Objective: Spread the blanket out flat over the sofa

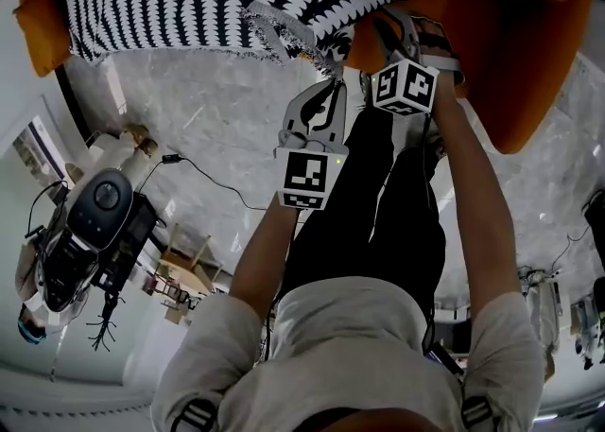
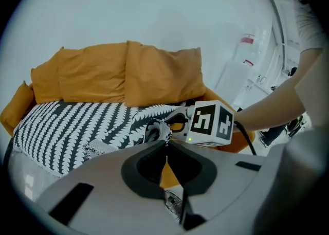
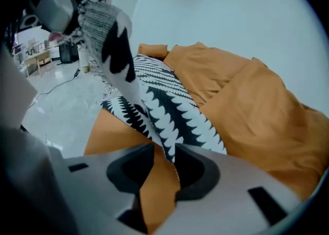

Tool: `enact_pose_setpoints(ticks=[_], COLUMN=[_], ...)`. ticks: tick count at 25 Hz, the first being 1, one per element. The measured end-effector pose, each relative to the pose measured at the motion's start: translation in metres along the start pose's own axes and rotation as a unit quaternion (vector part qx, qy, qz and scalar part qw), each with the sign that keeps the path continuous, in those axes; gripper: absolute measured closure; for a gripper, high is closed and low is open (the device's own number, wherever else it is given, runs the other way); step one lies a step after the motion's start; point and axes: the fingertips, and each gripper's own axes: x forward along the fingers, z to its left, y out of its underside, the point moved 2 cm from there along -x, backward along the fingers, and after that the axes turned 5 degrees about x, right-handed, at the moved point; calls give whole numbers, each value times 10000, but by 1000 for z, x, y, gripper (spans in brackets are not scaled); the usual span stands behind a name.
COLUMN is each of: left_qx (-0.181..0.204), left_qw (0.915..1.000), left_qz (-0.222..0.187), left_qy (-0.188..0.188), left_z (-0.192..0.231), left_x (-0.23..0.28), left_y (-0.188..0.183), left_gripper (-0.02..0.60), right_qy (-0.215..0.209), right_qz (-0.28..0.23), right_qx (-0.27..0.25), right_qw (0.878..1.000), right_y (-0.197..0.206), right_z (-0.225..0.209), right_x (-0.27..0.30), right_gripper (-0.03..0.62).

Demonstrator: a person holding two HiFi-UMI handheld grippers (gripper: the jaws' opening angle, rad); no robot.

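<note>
The left gripper and right gripper were each clamped on the black-and-white blanket, close together. The blanket lay lengthwise over the orange sofa's left part, with bare seat nearest the right gripper.

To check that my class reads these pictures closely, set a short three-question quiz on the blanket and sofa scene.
1. True or false: the blanket already covers the whole seat of the sofa.
2. Of the left gripper and the right gripper, which is shut on the blanket? A left only; B right only; C both.
3. Fill in: the blanket's pattern is black and ___.

Key: 1 false, the right end of the seat lies bare; 2 C; 3 white.
</note>
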Motion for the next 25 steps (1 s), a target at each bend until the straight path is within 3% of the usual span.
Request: enact_pose_setpoints(ticks=[3, 6, 13, 19, 25], left_qx=[15, 36, -82, -225, -253], left_qw=[10000, 10000, 9999, 9995, 9996], left_qz=[-31, -24, 58, 66, 81], left_qy=[34, 24, -129, -208, -101], left_z=[1, -2, 1, 12, 15], left_x=[-6, -8, -9, -1, 2], left_y=[-1, 0, -2, 2, 16], left_gripper=[565, 565, 565, 565, 565], right_qy=[82, 150, 136, 121, 106], right_qz=[-18, -161, -313, -512, -580], right_qx=[-112, -171, 188, 905, 985], right_qw=[9999, 9996, 9992, 9945, 9934], right_y=[-8, -17, -23, -31, -32], right_z=[-3, -10, -20, -25, -19], right_x=[15, 14, -16, -30, -35], right_gripper=[491, 565, 568, 569, 569])
